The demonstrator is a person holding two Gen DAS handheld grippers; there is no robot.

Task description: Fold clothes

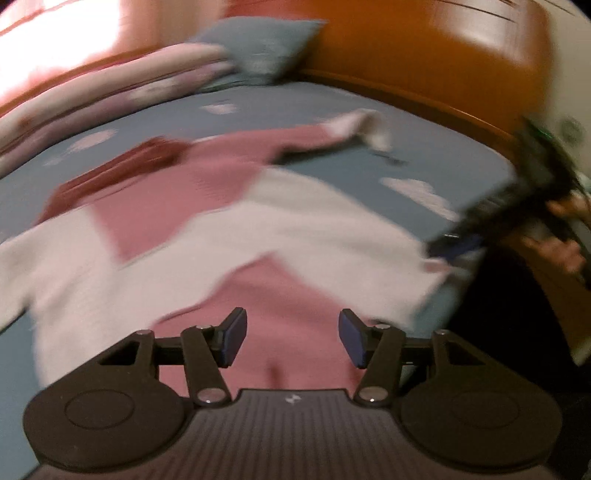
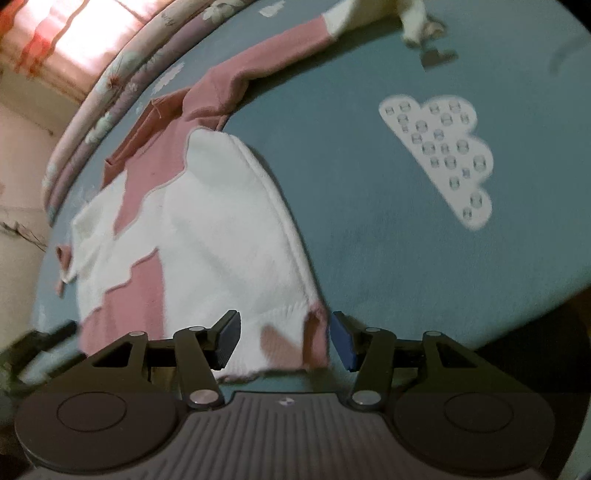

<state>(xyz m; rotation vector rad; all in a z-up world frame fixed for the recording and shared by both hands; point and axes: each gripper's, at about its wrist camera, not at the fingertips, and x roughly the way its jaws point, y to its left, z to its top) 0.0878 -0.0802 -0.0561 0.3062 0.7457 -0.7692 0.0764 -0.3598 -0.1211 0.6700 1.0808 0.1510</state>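
A pink and white sweater (image 1: 258, 221) lies spread on the blue bed sheet (image 1: 369, 155), one sleeve (image 1: 351, 127) stretched towards the headboard. My left gripper (image 1: 291, 336) hovers open over the pink hem area, nothing between its pads. In the right wrist view the sweater (image 2: 221, 229) runs from the middle to the left. Its near hem corner (image 2: 291, 339) lies in the gap of my right gripper (image 2: 284, 339), whose pads stand apart from the cloth, open. A hand (image 1: 565, 247) holds the right gripper (image 1: 454, 243) at the sweater's right edge in the blurred left wrist view.
A blue pillow (image 1: 258, 48) and a folded floral quilt (image 1: 110, 85) lie at the head of the bed against the wooden headboard (image 1: 424, 55). A white cloud print (image 2: 439, 155) marks the sheet right of the sweater. A lit curtain (image 2: 74, 33) hangs beyond.
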